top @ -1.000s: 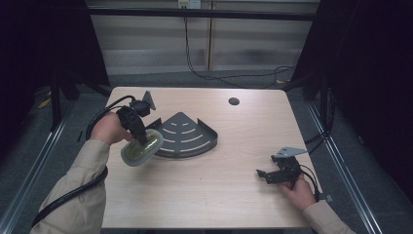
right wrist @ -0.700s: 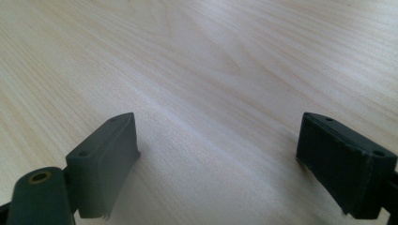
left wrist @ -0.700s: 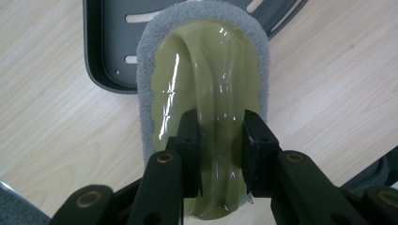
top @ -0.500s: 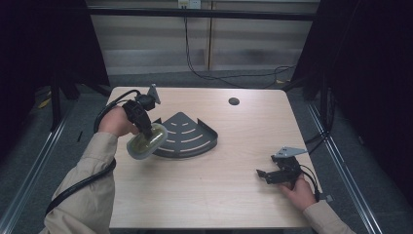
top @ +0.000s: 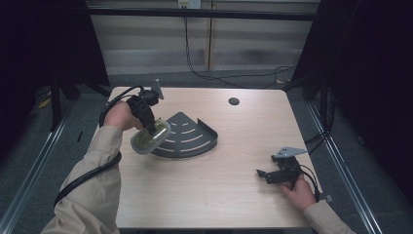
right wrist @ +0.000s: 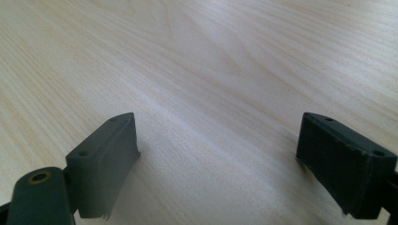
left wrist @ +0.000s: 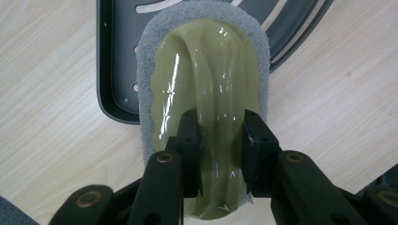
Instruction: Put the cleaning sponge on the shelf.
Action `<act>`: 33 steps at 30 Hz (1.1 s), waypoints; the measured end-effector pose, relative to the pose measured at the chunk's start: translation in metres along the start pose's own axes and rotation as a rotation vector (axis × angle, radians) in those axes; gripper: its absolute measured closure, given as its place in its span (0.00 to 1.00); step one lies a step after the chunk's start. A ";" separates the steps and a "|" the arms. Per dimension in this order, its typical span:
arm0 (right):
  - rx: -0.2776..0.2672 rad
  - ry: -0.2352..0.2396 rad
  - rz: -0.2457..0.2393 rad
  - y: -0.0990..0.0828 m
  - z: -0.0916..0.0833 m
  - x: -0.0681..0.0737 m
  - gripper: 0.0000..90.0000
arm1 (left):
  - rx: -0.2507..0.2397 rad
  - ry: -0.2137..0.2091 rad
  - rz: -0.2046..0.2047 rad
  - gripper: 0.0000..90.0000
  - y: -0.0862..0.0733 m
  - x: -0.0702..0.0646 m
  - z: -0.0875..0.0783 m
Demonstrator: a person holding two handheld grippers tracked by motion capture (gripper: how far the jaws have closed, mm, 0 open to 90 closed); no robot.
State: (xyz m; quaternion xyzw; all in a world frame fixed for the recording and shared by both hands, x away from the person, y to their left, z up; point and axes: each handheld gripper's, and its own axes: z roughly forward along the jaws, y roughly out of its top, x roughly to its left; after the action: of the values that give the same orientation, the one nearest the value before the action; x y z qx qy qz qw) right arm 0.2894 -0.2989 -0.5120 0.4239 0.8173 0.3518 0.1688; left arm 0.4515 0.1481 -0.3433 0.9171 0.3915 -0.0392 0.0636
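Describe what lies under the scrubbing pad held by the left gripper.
Under the scrubbing pad sits the near edge of the dark slotted corner tray, beside bare wooden table. The tray's surface directly beneath the pad is hidden.

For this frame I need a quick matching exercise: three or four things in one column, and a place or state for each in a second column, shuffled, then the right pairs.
Things:
1. olive-green scrubbing brush with a grey pad
2. dark grey quarter-round slotted metal shelf
3. right gripper
4. small dark round hole in the pale wooden table

States or places:
A. near the table's far edge
B. jaws apart, nothing between them, low over bare wood
C. clamped by its handle in the left gripper
D. lying flat on the table, partly under the brush

Pairs: 1-C, 2-D, 3-B, 4-A
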 end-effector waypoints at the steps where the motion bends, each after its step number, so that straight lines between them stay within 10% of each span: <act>1: 0.000 0.000 0.001 0.000 0.000 0.000 0.14 | -0.003 0.000 -0.002 0.80 0.001 0.001 0.000; 33: 0.002 0.000 0.000 0.000 0.000 0.000 0.14 | 0.001 0.020 0.011 0.80 0.024 0.015 0.012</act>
State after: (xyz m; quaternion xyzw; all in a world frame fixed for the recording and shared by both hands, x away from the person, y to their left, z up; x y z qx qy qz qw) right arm 0.2894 -0.2990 -0.5118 0.4241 0.8176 0.3511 0.1682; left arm 0.4793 0.1405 -0.3548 0.9196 0.3872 -0.0299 0.0597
